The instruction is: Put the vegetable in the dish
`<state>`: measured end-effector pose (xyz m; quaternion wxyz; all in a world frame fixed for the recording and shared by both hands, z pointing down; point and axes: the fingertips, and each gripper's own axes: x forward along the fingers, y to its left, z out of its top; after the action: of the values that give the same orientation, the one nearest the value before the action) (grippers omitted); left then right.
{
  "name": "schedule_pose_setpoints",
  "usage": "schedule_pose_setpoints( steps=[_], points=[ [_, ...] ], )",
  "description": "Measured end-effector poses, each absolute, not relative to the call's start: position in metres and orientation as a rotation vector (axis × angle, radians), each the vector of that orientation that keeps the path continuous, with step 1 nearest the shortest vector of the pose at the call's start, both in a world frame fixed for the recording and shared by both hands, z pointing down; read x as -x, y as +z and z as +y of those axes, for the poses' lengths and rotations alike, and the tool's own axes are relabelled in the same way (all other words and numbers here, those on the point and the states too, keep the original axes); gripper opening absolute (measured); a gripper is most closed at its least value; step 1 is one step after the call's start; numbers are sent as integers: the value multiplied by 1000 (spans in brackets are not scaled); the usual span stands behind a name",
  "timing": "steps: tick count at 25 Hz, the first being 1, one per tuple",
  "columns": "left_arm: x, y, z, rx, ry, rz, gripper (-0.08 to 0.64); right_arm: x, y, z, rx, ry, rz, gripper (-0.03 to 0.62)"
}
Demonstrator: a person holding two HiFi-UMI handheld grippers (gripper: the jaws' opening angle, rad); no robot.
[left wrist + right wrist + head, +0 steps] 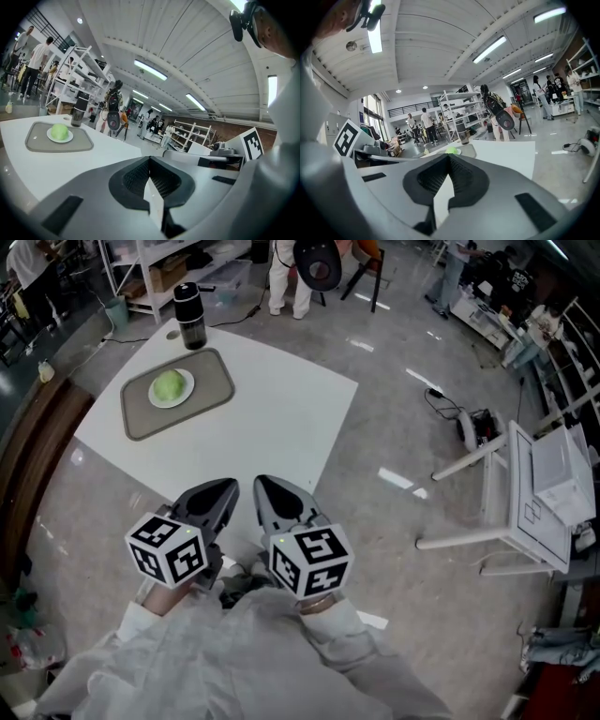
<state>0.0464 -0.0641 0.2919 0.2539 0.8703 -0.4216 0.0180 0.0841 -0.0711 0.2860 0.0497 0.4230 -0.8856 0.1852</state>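
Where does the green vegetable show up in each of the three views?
Head view: upper left, the green vegetable sits on a white dish on the grey tray.
Left gripper view: far left, mid-height, on the same dish.
Right gripper view: a small green spot near the picture's centre.
Shared landmark: the black tumbler beside the tray, seen in both gripper views too.

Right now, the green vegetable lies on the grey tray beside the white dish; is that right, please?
Not quite: the green vegetable lies on the white dish, not beside it, and the dish rests on the grey tray. The head view shows this.
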Motion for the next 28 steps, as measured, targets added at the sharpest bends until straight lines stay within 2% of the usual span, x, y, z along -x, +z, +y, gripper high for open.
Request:
schedule_pose_setpoints(
  steps=[28],
  points=[
    [-44, 295, -61, -2393, 81, -1067, 8, -82, 293, -71, -1355, 546, -2628, 12]
  ],
)
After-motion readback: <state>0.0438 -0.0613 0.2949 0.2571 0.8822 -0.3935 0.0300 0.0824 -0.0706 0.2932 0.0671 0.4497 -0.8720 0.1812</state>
